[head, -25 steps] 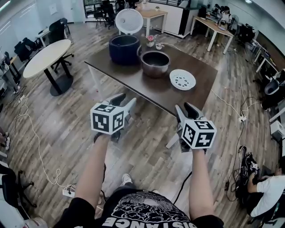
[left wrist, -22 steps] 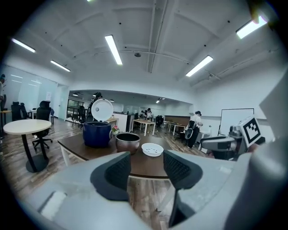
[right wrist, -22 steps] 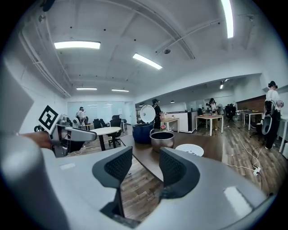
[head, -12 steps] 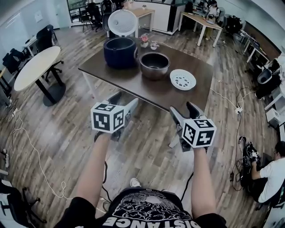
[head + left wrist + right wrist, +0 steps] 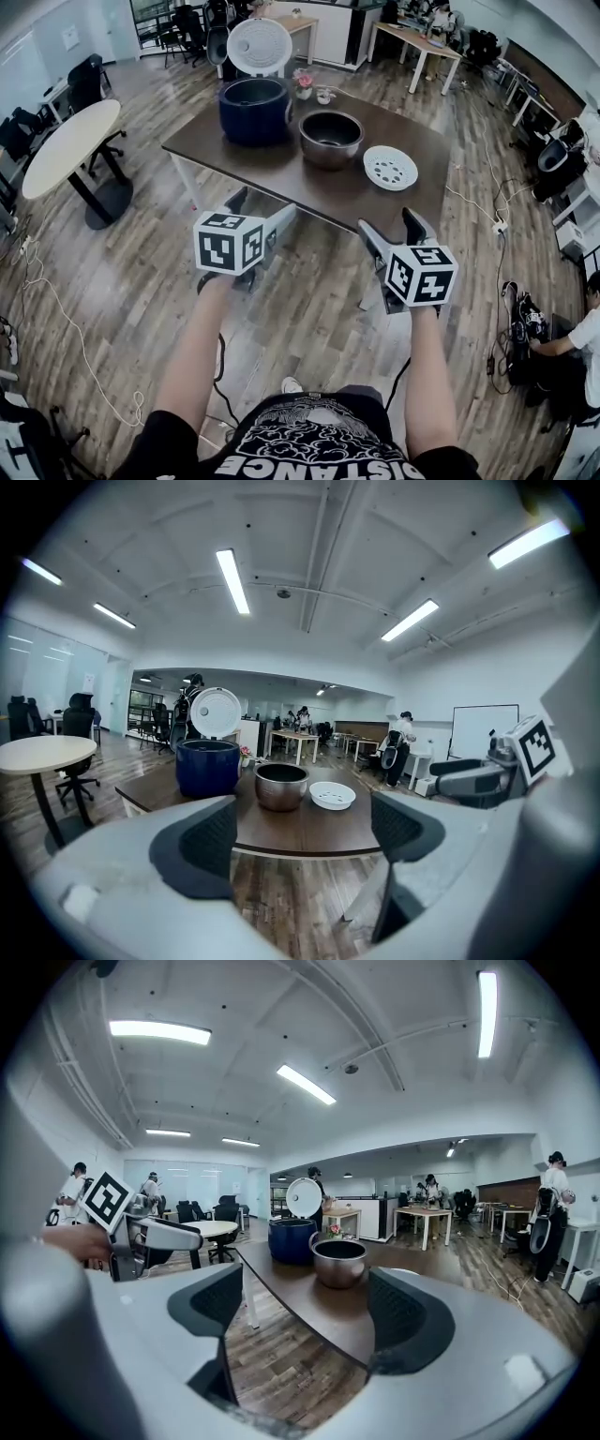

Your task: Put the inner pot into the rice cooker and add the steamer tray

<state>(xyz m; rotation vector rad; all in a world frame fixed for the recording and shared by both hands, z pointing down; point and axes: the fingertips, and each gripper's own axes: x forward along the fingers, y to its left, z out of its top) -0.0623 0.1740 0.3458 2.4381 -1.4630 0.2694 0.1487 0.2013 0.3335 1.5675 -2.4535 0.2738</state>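
A person seen from above stands on a wooden office floor, holding a gripper in each hand and facing a dark brown worktop (image 5: 281,178). Compared with a second ago, the worktop sits closer and larger in the head view, so the person has stepped toward it. Both sets of jaws, narrower then, are opening now. The left gripper (image 5: 264,204) and the right gripper (image 5: 386,223) each have their jaws wide apart with nothing between them, only floor and the worktop's edge beyond.

This looks like the approach before a first grasp. Neither gripper has reached the worktop yet, and no part of the task is done.

On the worktop:
- One dark blue rice cooker (image 5: 253,110) stands at the far left, with its one white lid (image 5: 259,45) tipped up and open.
- One metal inner pot (image 5: 329,138) stands upright just right of the cooker, outside it.
- One white perforated steamer tray (image 5: 390,168) lies flat to the right of the pot, apart from it.

There are two grippers and one worktop.
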